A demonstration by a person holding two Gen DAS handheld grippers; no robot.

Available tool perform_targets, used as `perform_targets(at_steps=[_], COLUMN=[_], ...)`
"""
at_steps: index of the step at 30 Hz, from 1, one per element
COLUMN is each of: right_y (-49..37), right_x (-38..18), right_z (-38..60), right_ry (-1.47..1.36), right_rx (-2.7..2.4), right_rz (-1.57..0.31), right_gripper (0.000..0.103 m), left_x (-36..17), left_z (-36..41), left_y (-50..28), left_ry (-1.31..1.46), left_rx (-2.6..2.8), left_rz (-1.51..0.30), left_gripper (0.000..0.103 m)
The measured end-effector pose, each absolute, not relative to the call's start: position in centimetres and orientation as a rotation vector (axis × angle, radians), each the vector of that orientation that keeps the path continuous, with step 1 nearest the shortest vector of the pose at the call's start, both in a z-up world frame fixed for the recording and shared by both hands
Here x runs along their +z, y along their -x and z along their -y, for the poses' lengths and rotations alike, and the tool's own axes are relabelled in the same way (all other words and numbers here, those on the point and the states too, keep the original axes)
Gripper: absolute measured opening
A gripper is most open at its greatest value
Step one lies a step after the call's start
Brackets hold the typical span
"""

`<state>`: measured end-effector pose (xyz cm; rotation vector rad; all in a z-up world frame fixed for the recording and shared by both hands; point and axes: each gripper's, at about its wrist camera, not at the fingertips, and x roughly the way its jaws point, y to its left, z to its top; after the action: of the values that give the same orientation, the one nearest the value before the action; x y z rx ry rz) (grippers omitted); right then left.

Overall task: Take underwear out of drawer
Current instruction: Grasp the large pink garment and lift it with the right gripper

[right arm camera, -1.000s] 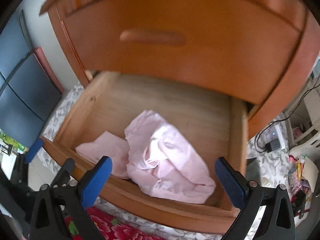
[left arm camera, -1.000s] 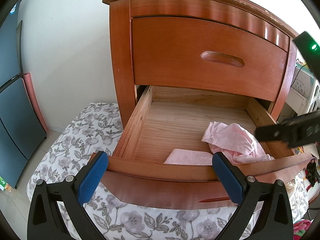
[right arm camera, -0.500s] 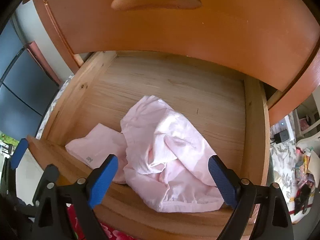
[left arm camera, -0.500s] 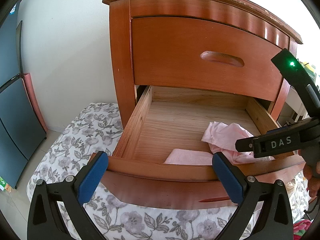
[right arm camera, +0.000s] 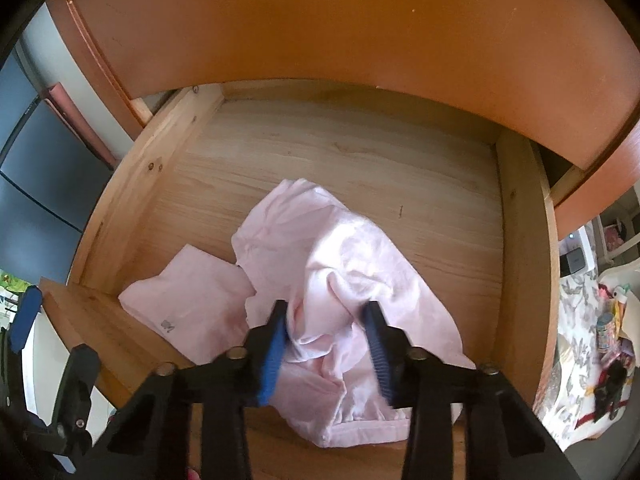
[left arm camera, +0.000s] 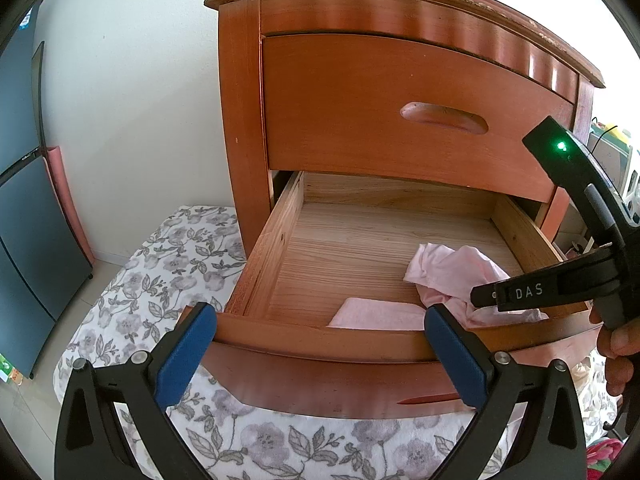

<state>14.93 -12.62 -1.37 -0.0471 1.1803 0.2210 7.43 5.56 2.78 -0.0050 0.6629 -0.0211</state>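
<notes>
The lower drawer (left arm camera: 272, 248) of a reddish wooden nightstand stands pulled out. In it lies crumpled pink underwear (right arm camera: 360, 248), also seen in the left wrist view (left arm camera: 452, 268), beside a flat folded pink cloth (right arm camera: 188, 292). My right gripper (right arm camera: 324, 312) points steeply down into the drawer. Its jaws have just been closing, and the blue pads now pinch a bunched fold of the underwear. From the left wrist view its black finger (left arm camera: 500, 296) reaches in from the right. My left gripper (left arm camera: 320, 320) hovers open before the drawer front, holding nothing.
The shut upper drawer (left arm camera: 400, 100) overhangs the back of the open one. Floral bedding (left arm camera: 160, 264) lies below and to the left. A dark cabinet (left arm camera: 24, 220) stands at far left. A person's hand (left arm camera: 616, 344) grips the right tool. Clutter (right arm camera: 608, 320) lies at right.
The right gripper has come down into the drawer and its jaws have narrowed from wide open onto the pink underwear, bunching the cloth. The left gripper has stayed put.
</notes>
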Motion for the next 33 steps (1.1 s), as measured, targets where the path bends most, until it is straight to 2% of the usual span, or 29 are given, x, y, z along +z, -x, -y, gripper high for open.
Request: perform_targets(at_steps=[5, 8, 20, 33], right_y=[-14.8, -14.6, -13.1, -10.1], right_x=[-1.5, -1.2, 1.5, 4.1], right_z=[12.4, 12.4, 14.9, 18.3], right_ry=[0.057, 0.069, -0.011, -0.194], right_rx=[0.213, 0.211, 0.225, 0.208], right_rz=[-1.174, -1.159, -1.037, -0.798], right_gripper=[0.018, 0.013, 0.010, 0.010], left_x=[2.8, 2.8, 2.8, 2.8], left_z=[-5.6, -5.6, -5.6, -5.6], left_y=[-7.4, -7.4, -7.4, -7.4], left_ry=[0.005, 0.005, 0.005, 0.005], left_rx=[-0.021, -0.021, -0.021, -0.021], left_rz=[-0.663, -0.663, -0.663, -0.663], left_gripper=[0.103, 0.103, 0.103, 0.103])
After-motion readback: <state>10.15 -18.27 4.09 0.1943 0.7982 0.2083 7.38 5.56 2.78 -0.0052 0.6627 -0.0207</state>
